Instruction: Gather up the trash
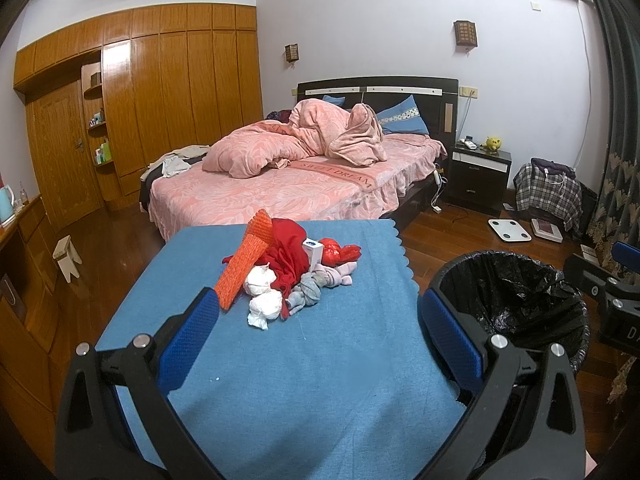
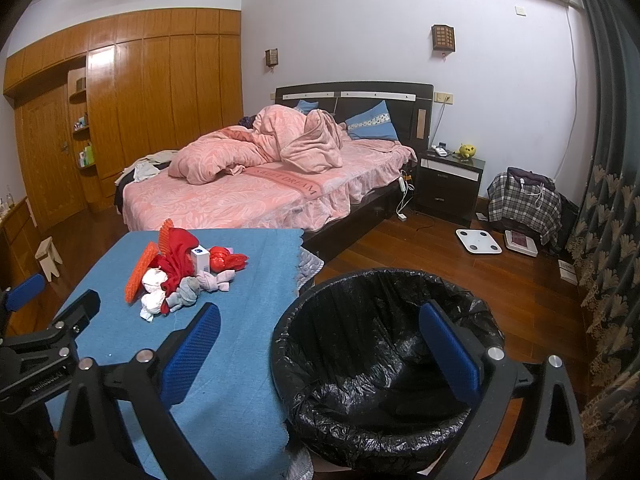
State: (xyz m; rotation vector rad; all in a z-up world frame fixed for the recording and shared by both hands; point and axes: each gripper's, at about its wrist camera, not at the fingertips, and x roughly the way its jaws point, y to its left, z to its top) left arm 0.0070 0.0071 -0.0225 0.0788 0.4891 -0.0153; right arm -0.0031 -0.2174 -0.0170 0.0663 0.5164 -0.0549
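Observation:
A heap of trash and cloth lies on the blue-covered table [image 1: 320, 380]: orange foam netting [image 1: 244, 268], a red cloth [image 1: 286, 254], white crumpled tissues [image 1: 264, 300], a small white box [image 1: 314, 254], a red plastic bag [image 1: 340, 252] and grey socks [image 1: 310, 290]. My left gripper [image 1: 320, 320] is open, a short way in front of the heap, holding nothing. A black-lined trash bin [image 2: 384, 360] stands right of the table. My right gripper [image 2: 320, 328] hangs open over the bin's near rim, empty. The heap [image 2: 180, 276] shows to its left.
A bed [image 1: 288, 184] with pink bedding lies beyond the table. A wooden wardrobe [image 1: 160, 92] fills the left wall, a small stool [image 1: 66, 256] stands on the floor left. A nightstand [image 2: 448, 184], scales [image 2: 478, 242] and a plaid-covered pile [image 2: 524, 204] sit at right.

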